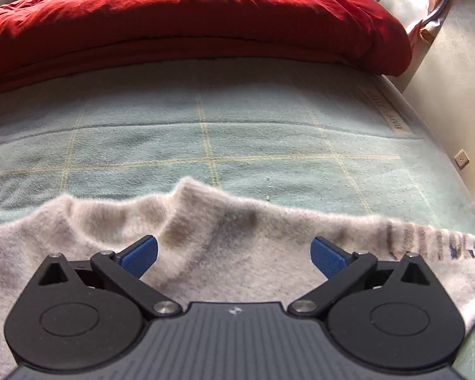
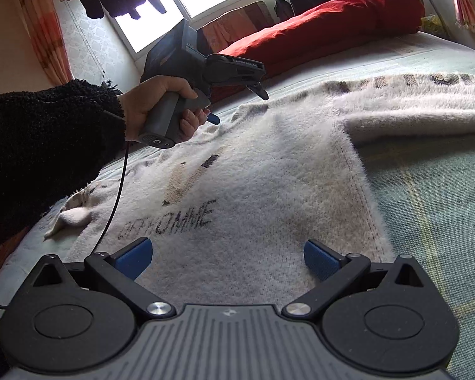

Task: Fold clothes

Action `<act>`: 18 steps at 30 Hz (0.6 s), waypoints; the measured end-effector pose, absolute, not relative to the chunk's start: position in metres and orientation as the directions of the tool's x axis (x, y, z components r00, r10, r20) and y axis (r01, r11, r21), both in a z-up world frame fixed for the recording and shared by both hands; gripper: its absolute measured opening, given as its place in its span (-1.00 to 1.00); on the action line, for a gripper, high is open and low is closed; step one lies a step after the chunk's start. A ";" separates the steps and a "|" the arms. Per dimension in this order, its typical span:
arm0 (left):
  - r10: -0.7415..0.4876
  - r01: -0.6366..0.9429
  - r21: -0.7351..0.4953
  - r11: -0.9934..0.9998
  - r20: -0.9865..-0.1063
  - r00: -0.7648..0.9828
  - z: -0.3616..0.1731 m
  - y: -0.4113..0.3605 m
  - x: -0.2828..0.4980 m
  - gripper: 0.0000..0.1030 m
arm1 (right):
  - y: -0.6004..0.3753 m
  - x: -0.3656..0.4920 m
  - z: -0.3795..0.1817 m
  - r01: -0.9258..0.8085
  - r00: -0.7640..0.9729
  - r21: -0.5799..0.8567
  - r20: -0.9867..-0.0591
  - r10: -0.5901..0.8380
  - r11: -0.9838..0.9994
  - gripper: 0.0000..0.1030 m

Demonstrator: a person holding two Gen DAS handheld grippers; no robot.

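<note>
Here white sweater (image 1: 237,253) beneath spread fingers (image 1: 142,253) of both grippers, ungrasped

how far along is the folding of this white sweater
Early on. Done: the sweater lies spread on the bed, one sleeve apparently laid out sideways. In hand: nothing; the left gripper and the right gripper are both open above the fabric. Left: every fold.

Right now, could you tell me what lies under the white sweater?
The white sweater lies spread on a pale green checked blanket covering the bed. Whatever is directly beneath the sweater is hidden; only the blanket shows around its edges.
</note>
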State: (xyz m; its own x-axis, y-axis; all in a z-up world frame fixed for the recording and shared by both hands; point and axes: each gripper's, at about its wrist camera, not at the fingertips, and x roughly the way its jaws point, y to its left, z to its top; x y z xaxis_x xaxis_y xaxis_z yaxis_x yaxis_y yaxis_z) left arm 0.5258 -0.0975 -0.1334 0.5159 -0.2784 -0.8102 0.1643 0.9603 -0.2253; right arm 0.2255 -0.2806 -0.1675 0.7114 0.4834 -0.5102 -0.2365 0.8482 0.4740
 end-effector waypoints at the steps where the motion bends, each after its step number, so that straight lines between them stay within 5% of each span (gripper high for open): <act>1: -0.316 0.196 -0.251 0.948 -0.810 0.494 -0.132 -0.104 0.519 0.98 | -0.281 0.225 -0.168 -0.234 0.711 0.479 -0.509 0.485 0.846 1.00; 5: -0.399 0.270 -0.308 0.912 -0.819 0.412 -0.139 -0.134 0.503 0.98 | -0.284 0.224 -0.168 -0.226 0.712 0.497 -0.503 0.491 0.838 1.00; 18: -0.264 0.213 -0.179 0.960 -0.830 0.492 -0.166 -0.172 0.555 0.98 | -0.284 0.228 -0.169 -0.256 0.691 0.477 -0.518 0.504 0.841 1.00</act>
State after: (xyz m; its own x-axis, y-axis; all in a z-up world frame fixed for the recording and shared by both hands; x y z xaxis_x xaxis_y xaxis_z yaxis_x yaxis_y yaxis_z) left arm 0.5548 -0.1723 -0.1659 0.4921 -0.2640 -0.8295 0.2132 0.9604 -0.1792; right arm 0.2284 -0.2839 -0.1685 0.6913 0.5036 -0.5181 -0.2556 0.8412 0.4765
